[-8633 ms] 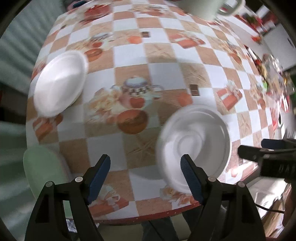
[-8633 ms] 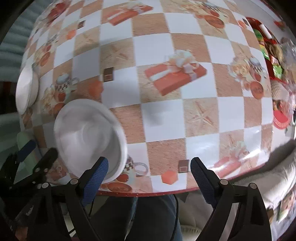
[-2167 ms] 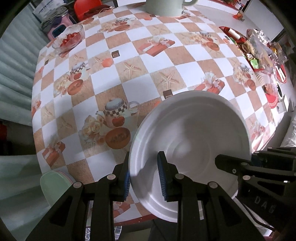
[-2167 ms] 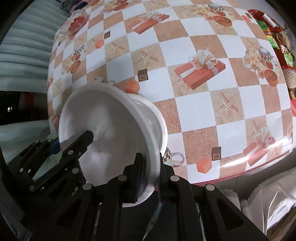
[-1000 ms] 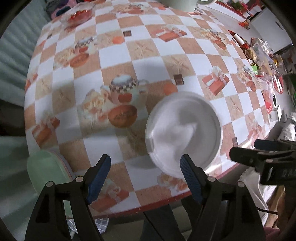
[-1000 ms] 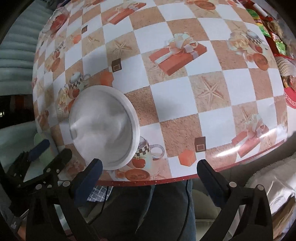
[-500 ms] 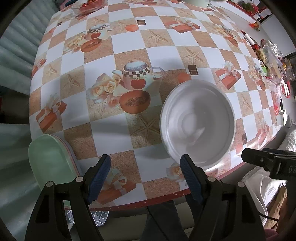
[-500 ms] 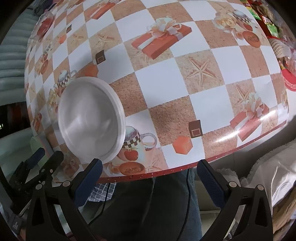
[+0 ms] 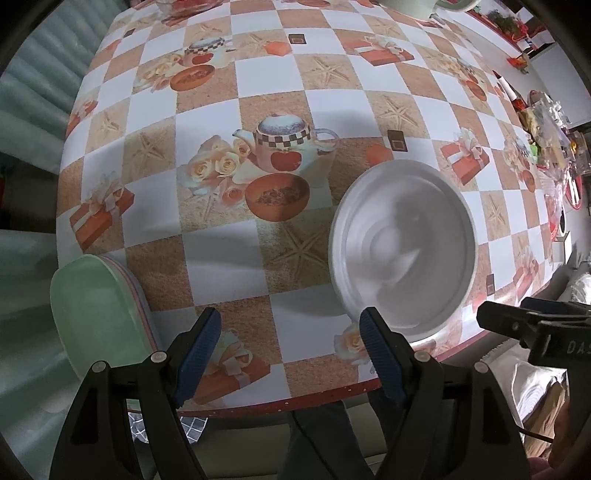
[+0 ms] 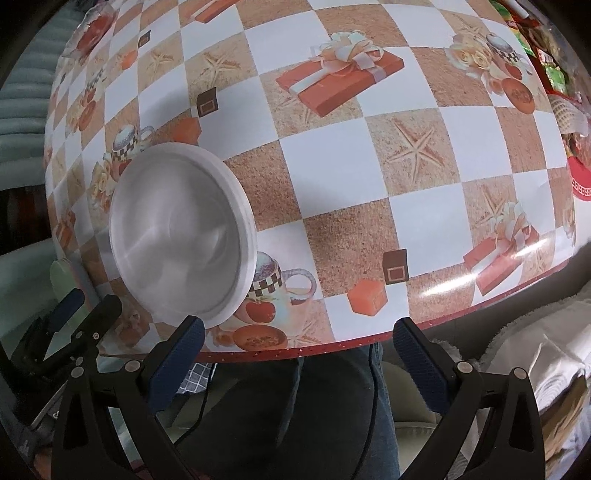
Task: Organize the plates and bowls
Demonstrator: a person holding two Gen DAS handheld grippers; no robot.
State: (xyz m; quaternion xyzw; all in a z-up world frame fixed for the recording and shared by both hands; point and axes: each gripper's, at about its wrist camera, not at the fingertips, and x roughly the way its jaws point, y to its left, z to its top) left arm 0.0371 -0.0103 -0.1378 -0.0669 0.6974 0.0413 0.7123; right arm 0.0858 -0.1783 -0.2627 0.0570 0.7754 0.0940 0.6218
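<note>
- The table is the biggest thing. It has a cloth with white and sandy squares, and pictures of gifts, starfish, teapots and roses.
- The near edge of the table has a red rim. Below it you can see a person's legs in blue trousers.
- A green chair sits at the left corner of the table, just beside the edge.
- The white plates lie on the table near the front edge, on its right part in the left camera's view. In the right camera they sit at the left. The rim looks doubled there, like one plate stacked in another. How many there are is hard to tell.
- No gripper touches the plates.
- The left gripper points down at the table. Its jaws are wide, with nothing between them. Its right blue pad is just in front of the plates' near rim.
- The right gripper also has wide jaws and holds nothing. It hangs over the table edge. The plates are beside its left pad.
- Each camera sees the other gripper at the side of its view.
- At the far right of the table there are red trays and bright packets, too small to name.
- A pale mug stands at the far end of the table.
</note>
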